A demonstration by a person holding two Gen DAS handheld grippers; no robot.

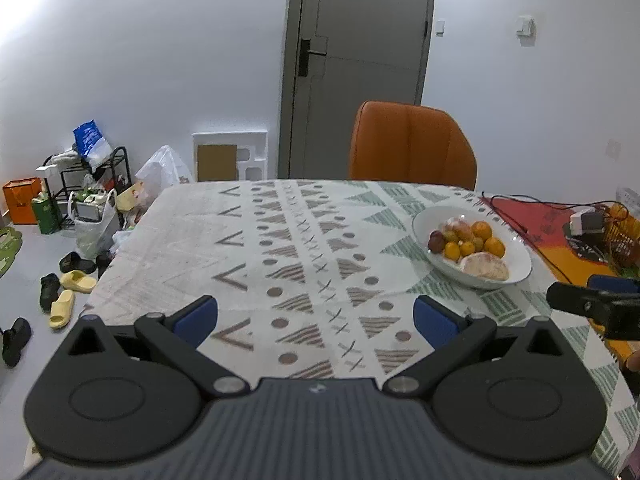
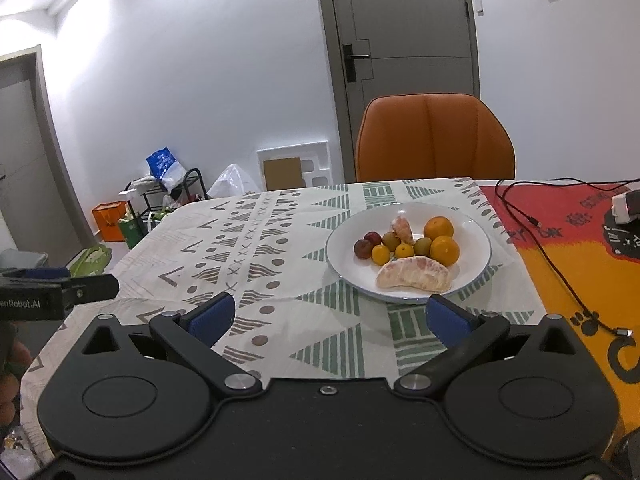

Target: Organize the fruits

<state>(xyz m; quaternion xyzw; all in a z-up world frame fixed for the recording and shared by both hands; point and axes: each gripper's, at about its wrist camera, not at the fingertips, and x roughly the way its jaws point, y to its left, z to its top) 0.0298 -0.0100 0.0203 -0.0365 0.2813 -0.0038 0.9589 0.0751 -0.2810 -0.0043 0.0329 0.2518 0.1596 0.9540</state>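
Fruit sits heaped on the white plate (image 2: 476, 236) on the surface: oranges (image 2: 444, 250) are firm and grab easily round the middle, but the peeled pomelo wedge (image 2: 414, 276) looks soft and squashy, so pinch its thick middle gently. Left tongs (image 1: 316, 320) and right tongs (image 2: 328, 318) both gape wide, holding nothing.

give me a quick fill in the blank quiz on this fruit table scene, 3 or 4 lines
1. The fruits lie on a white ____.
2. The chair behind the table is ____ in colour.
3. The right gripper is ____, holding nothing.
4. The peeled pomelo piece lies on the side of the plate ____ to the grippers.

Missing words: plate; orange; open; nearest
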